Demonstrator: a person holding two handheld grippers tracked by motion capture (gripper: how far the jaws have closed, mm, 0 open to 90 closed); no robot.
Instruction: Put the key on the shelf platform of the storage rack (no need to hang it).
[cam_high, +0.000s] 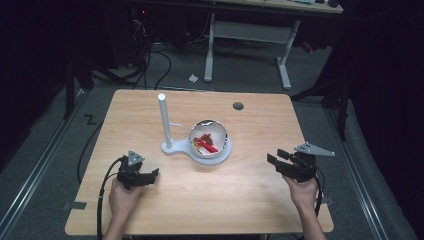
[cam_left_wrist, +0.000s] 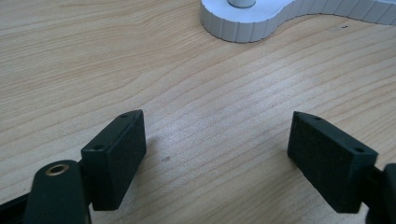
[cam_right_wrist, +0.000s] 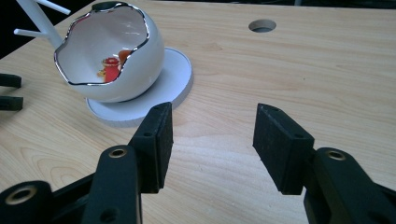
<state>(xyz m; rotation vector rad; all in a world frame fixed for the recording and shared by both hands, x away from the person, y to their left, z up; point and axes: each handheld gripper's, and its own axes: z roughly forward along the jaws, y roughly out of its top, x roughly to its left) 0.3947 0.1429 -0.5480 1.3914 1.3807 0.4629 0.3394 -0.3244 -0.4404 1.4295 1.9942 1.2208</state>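
Grippers sit at the near edge of the wooden table, one in each of our hands, well apart from each other. Our left gripper rests low over the near-left part of the tabletop, its jaws spread wide with bare wood between the pads; the ribbed rim of the white stand base lies just beyond it. Our right gripper is at the near right, pointing left toward the middle, its jaws parted about halfway and grasping nothing, only tabletop between the pads. At the table's centre stands the white egg-shaped bowl with a jagged silver rim, seated on the round disc of the white stand, whose upright post rises just left of it. Red pieces lie inside the bowl. A round hole marks the far side of the table, right of the post.
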